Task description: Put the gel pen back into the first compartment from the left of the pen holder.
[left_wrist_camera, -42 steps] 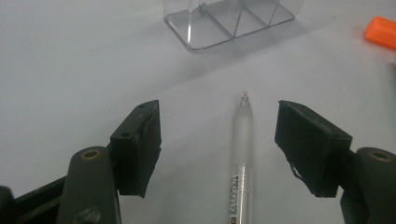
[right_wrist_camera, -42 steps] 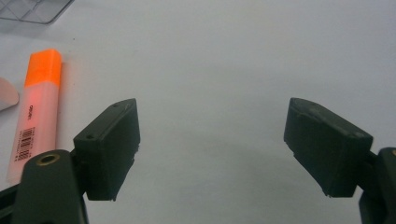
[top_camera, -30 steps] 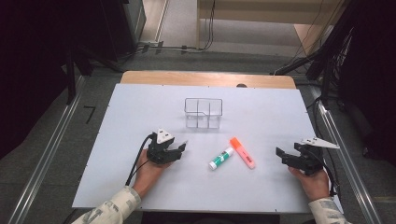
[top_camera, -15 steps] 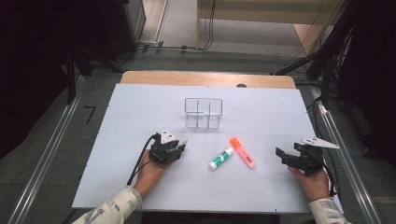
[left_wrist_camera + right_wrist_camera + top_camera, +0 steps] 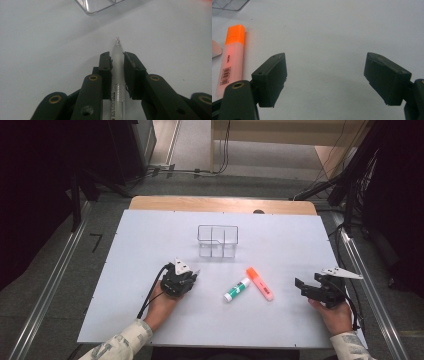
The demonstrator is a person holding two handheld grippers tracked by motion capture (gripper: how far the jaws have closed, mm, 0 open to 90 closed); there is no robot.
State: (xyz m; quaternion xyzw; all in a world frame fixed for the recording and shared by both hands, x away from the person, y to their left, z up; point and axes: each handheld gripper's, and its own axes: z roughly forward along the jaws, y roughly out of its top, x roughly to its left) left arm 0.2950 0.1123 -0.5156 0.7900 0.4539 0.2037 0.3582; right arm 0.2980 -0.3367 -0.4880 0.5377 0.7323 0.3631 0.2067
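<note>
A clear pen [image 5: 117, 75] lies on the white table [image 5: 125, 270], pointing at the clear organizer [image 5: 100, 6]. My left gripper [image 5: 117, 56] is shut on the pen's barrel, and its tip sticks out past the jaws. In the high view the left gripper [image 5: 187, 275] rests left of centre, in front of the organizer [image 5: 217, 241]. My right gripper [image 5: 324, 72] stands open over bare table, nothing between its jaws. It sits near the right edge [image 5: 300, 287]. An orange highlighter [image 5: 259, 283] [image 5: 233, 57] lies to its left.
A white glue stick with a green label and cap [image 5: 236, 289] lies beside the highlighter at the table's middle. The organizer has several compartments with nothing in them. A wooden strip [image 5: 220, 204] runs along the far edge.
</note>
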